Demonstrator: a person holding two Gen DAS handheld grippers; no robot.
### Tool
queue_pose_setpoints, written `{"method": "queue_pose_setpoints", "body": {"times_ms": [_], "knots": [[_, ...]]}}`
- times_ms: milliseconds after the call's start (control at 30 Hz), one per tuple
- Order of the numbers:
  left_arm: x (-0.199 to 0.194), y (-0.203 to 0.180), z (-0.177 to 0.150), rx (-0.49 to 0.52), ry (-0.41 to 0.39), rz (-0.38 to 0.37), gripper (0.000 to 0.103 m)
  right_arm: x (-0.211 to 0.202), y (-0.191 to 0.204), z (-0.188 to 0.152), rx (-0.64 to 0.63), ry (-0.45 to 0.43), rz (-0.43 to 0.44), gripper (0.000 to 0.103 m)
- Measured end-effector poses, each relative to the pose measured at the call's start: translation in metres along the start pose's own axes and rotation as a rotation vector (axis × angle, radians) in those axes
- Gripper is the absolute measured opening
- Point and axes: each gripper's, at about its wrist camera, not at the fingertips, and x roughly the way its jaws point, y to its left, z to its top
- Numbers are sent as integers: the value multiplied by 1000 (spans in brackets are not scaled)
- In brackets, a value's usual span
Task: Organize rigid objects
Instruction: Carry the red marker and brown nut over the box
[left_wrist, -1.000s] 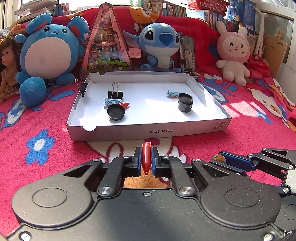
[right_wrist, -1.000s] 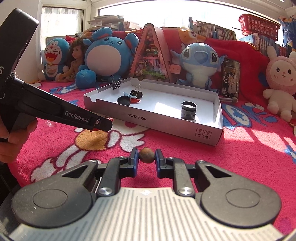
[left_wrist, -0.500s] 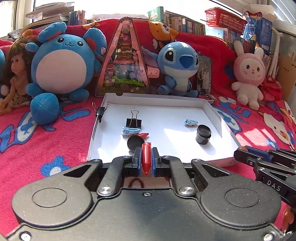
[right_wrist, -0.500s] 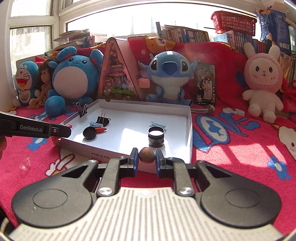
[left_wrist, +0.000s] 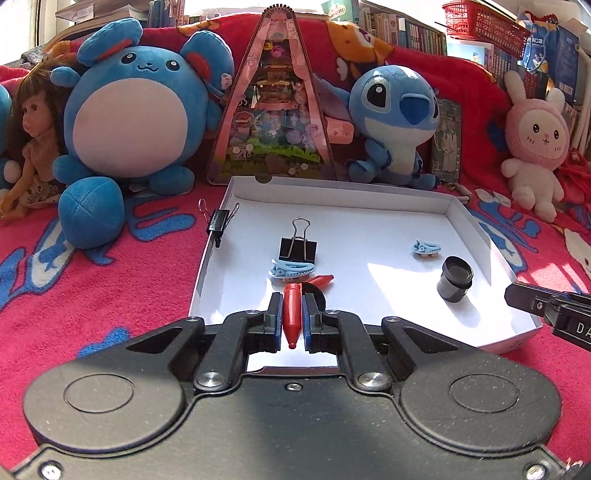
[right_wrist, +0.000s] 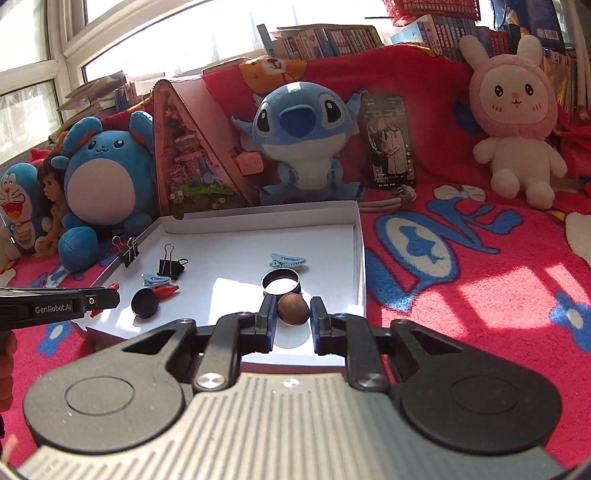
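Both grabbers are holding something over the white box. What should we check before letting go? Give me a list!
1. Left gripper has a firm hold on the red crayon: ok, it is pinched between both pads.
2. Right gripper holds the brown ball: ok.
3. Both are over the white box, not the blanket: ok, white floor shows under each.
4. Free floor to drop onto: cannot tell for the crayon, since the black round lid and a second red crayon lie close ahead; the ball is next to the black ring.
5. Grippers apart from each other: ok.
6. Height above the floor: cannot tell.
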Motion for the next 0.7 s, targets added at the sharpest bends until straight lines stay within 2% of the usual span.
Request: {"method": "queue_pose_setpoints", "body": {"times_ms": [200,700], "knots": [[10,-1,-1,4,11,11,10,14,-4,-2,28,20,-9,23],[31,2,-3,-11,37,40,10,31,-2,-3,0,30,-45,23]]}}
